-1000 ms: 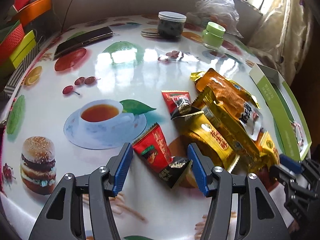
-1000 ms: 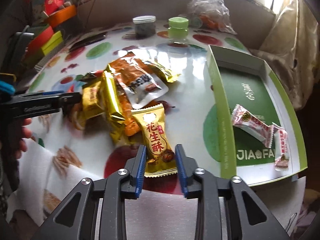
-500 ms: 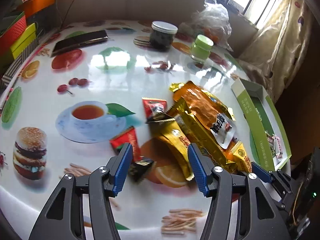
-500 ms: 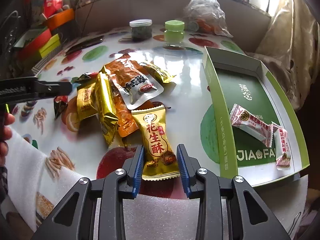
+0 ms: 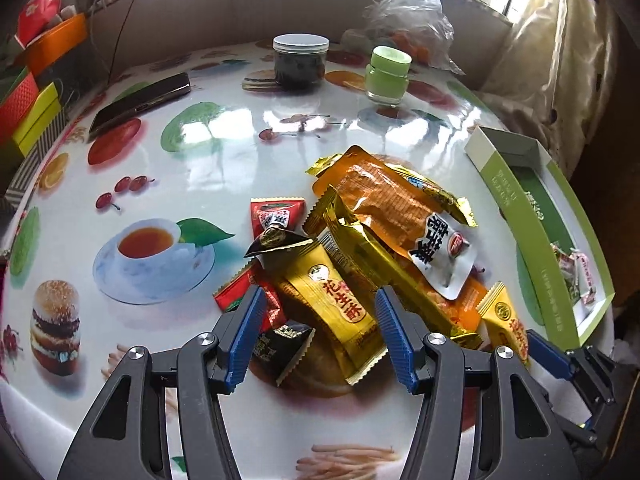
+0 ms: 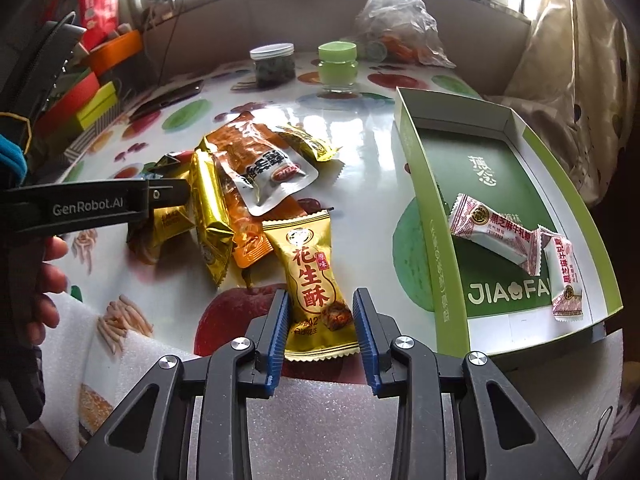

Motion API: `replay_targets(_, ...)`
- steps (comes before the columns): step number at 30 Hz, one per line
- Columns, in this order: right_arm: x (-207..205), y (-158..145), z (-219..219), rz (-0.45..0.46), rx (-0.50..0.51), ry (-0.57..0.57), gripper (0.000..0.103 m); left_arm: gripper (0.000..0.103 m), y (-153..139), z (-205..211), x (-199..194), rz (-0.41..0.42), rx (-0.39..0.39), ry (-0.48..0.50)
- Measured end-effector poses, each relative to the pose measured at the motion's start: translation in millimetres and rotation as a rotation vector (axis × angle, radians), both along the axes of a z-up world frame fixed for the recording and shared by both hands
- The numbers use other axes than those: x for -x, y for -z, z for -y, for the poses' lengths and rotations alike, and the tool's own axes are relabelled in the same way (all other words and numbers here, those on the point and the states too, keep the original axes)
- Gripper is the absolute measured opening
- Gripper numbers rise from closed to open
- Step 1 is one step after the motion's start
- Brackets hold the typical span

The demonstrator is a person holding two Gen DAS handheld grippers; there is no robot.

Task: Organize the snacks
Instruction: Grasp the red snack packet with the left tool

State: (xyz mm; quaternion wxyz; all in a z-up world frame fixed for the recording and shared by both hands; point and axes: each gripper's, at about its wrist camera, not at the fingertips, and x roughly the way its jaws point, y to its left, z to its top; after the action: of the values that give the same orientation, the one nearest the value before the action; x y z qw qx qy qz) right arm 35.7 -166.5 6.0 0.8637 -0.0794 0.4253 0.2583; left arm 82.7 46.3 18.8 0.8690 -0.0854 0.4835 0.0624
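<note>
A heap of snack packets lies on the printed table: gold packets, an orange packet [image 5: 400, 208], red packets and a small black one [image 5: 282, 346]. My left gripper [image 5: 320, 330] is open over the near end of a gold packet [image 5: 332, 296] and the black one. My right gripper [image 6: 320, 320] is open, its jaws on either side of a yellow peanut-crisp packet [image 6: 314, 276], close but apart from it. The green tray [image 6: 424, 200] at the right holds two white-and-pink sweets [image 6: 492, 232]. It also shows in the left wrist view [image 5: 516, 216].
At the back stand a dark jar [image 5: 300, 62], a green jar [image 5: 387, 76] and a plastic bag [image 5: 408, 28]. A phone [image 5: 140, 100] lies at the back left. Coloured boxes [image 6: 84, 108] line the left edge. White foam [image 6: 340, 420] covers the table's near edge.
My left gripper has moved right, from around the red packet to over the gold packet. My right gripper has stayed around the yellow packet, jaws a little wider.
</note>
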Motion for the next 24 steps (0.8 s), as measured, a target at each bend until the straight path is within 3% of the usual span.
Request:
replay_targets(13,1.1,-0.1,4.0,-0.002,-0.014,0.014,0.031,0.058,0.7,-48.5,27.8,-0.005,-0.088,-0.119)
replay_targets(24,0.8,-0.2,3.6,-0.001,-0.008,0.016,0.031,0.058,16.0,-48.9,17.1,-0.04,-0.092,-0.078)
